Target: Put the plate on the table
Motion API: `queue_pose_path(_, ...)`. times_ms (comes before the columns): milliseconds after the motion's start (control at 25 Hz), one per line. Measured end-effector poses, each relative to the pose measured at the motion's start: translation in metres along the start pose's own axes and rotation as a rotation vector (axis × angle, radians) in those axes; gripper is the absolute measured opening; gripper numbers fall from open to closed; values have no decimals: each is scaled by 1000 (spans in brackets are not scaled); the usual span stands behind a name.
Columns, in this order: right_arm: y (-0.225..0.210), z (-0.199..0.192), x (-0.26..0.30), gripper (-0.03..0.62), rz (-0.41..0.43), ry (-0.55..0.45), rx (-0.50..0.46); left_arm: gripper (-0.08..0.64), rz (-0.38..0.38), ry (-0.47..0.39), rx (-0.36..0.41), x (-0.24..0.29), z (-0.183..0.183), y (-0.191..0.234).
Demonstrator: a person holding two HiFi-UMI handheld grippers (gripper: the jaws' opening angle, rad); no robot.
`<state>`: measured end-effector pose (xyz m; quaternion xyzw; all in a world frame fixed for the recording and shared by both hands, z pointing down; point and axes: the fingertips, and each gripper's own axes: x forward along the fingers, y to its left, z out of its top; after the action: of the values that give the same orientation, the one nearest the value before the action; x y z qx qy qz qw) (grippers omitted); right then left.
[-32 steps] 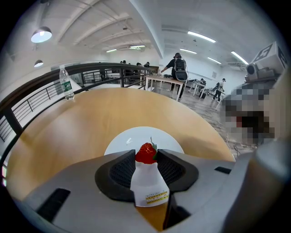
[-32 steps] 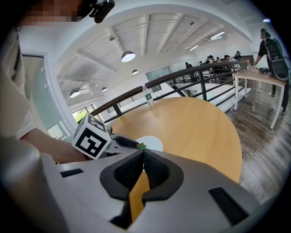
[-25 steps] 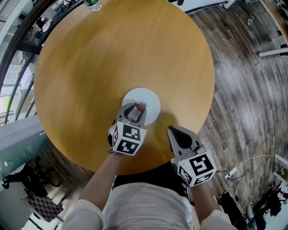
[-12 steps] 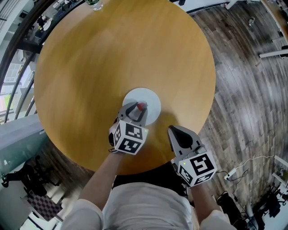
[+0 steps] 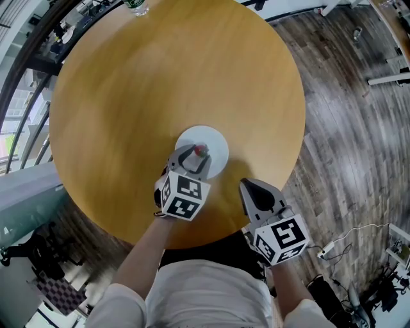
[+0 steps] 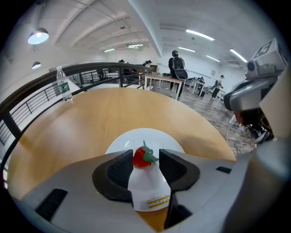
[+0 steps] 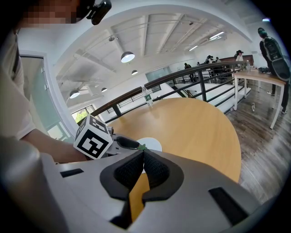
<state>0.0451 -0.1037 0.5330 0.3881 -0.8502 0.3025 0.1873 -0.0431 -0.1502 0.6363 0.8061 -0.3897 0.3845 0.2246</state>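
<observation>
A small white plate lies flat on the round wooden table, near the front edge. A red strawberry with green leaves sits on the plate. My left gripper reaches over the plate's near side. Its jaws are opening, with the strawberry between the fingertips of the left gripper and a thin gap at the right pad. My right gripper hovers over the table edge right of the plate. The right gripper is shut, with nothing between its pads.
A water bottle stands at the table's far edge, also visible as the bottle in the left gripper view. A dark railing curves round the left side. Wood-plank floor lies to the right, with cables near my feet.
</observation>
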Motion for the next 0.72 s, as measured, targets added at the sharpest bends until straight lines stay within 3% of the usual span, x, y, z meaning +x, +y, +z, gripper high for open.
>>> queue_pose_path(320, 14, 13, -14, 25, 3, -27, -34, 189, 11, -78, -17, -40, 23, -4)
queue_pose_path(600, 40, 30, -40, 25, 6, -69, -79, 175, 32, -187, 26, -115, 44, -17)
queue_pose_path(720, 54, 39, -53, 25, 9, -83, -107, 136, 22, -245, -9, -152, 53, -23)
